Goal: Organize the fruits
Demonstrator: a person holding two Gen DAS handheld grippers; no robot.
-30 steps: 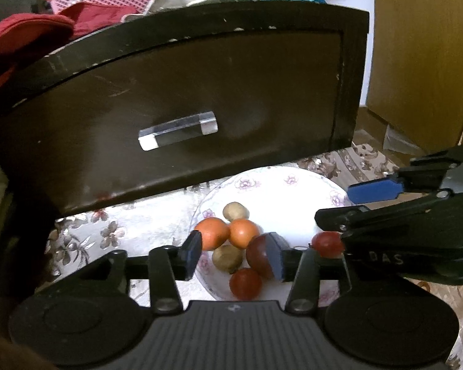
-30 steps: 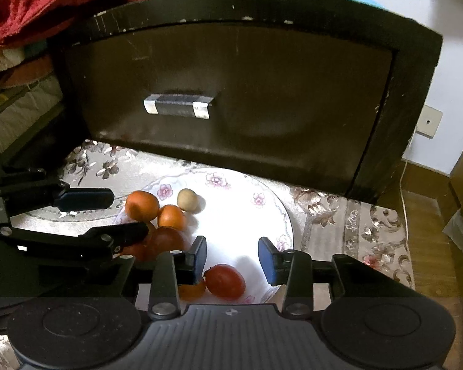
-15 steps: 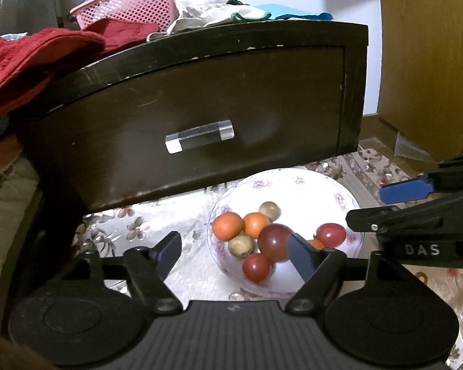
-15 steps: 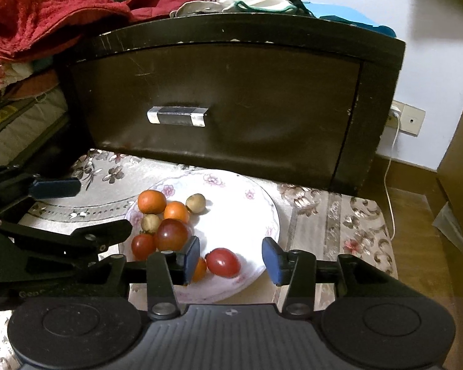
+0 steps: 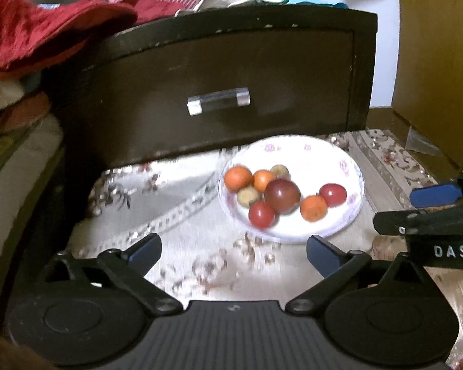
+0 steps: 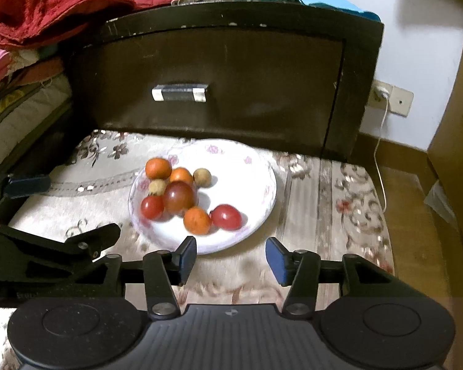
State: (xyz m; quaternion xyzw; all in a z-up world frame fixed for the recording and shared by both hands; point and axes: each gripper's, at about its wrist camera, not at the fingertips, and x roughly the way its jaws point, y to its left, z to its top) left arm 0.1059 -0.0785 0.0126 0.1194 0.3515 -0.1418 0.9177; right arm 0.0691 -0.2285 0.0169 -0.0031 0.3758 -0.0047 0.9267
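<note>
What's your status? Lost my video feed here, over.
Left gripper and right gripper opening, nothing between jaws. Eight fruits on the plate, none held. Nothing in the way.

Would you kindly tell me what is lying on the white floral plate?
On the plate lie eight small fruits: three orange, two bright red, one larger dark red fruit and two brownish. Whether anything sits beneath the cluster cannot be seen.

The white letters "DAS" are read on the black body of the right gripper [image 5: 432, 215], seen at the right edge of the left wrist view. No other text, number or label can be made out in either view.
</note>
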